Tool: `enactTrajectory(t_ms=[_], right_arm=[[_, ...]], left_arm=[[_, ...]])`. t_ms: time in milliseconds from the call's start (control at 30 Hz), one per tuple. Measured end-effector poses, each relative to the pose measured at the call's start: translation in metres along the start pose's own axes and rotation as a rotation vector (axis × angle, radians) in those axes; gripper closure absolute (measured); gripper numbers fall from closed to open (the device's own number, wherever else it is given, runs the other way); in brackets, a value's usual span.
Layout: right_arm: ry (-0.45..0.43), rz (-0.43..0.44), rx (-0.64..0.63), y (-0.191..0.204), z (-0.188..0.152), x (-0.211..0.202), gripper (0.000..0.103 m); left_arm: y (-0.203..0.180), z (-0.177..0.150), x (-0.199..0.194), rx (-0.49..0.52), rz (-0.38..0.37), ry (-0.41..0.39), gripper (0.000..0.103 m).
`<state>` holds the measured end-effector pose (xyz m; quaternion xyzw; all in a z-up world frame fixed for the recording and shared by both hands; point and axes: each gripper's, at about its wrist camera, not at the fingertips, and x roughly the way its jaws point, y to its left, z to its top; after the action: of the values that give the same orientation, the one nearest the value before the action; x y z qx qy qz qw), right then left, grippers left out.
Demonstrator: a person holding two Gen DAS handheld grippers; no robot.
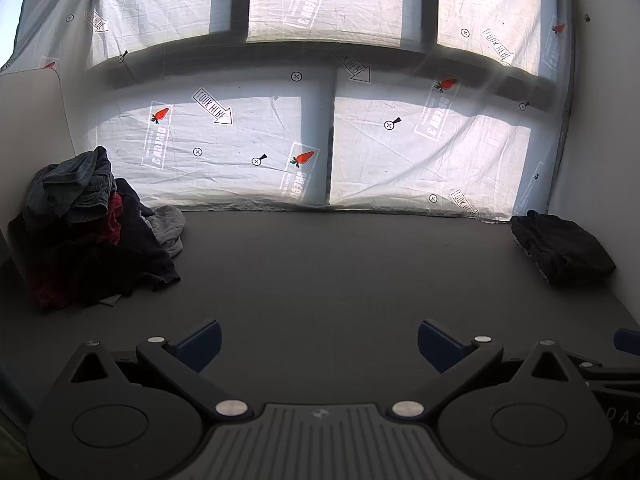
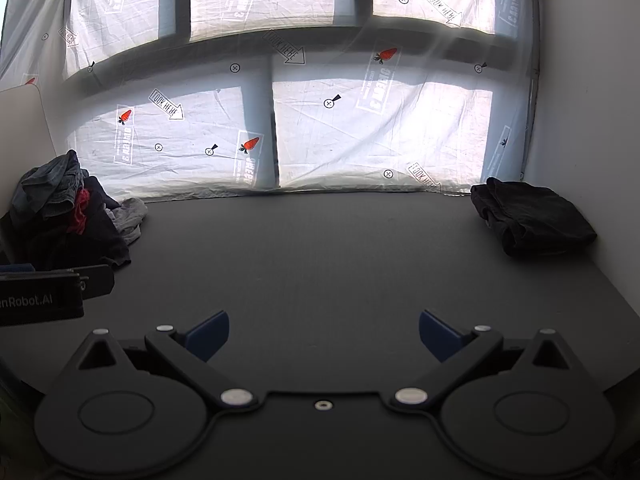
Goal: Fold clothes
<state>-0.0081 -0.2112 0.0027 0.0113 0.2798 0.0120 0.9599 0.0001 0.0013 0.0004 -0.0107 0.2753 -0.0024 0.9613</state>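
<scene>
A heap of unfolded clothes [image 1: 88, 232] in dark, red, grey and denim cloth lies at the far left of the dark table [image 1: 340, 272]; it also shows in the right wrist view [image 2: 68, 220]. A folded black garment [image 1: 560, 248] lies at the far right, also in the right wrist view [image 2: 528, 216]. My left gripper [image 1: 318, 344] is open and empty over the table's near middle. My right gripper [image 2: 324, 336] is open and empty, beside the left one. The left gripper's body [image 2: 48, 292] shows at the left edge of the right wrist view.
A white printed sheet [image 1: 320, 120] hangs over a window behind the table. White walls [image 2: 592, 120] close in the right side, and a white panel [image 1: 32, 120] stands at the left behind the heap.
</scene>
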Motion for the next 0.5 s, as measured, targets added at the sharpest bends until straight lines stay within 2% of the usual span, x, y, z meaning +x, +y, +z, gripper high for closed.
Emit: enactTrajectory(t_ms=[500], right_arm=[[-0.002, -0.002, 0.005, 0.0047, 0.0027, -0.0015, 0.000]], left_arm=[[-0.0009, 0.0044, 0.0001, -0.005, -0.002, 0.000, 0.000]])
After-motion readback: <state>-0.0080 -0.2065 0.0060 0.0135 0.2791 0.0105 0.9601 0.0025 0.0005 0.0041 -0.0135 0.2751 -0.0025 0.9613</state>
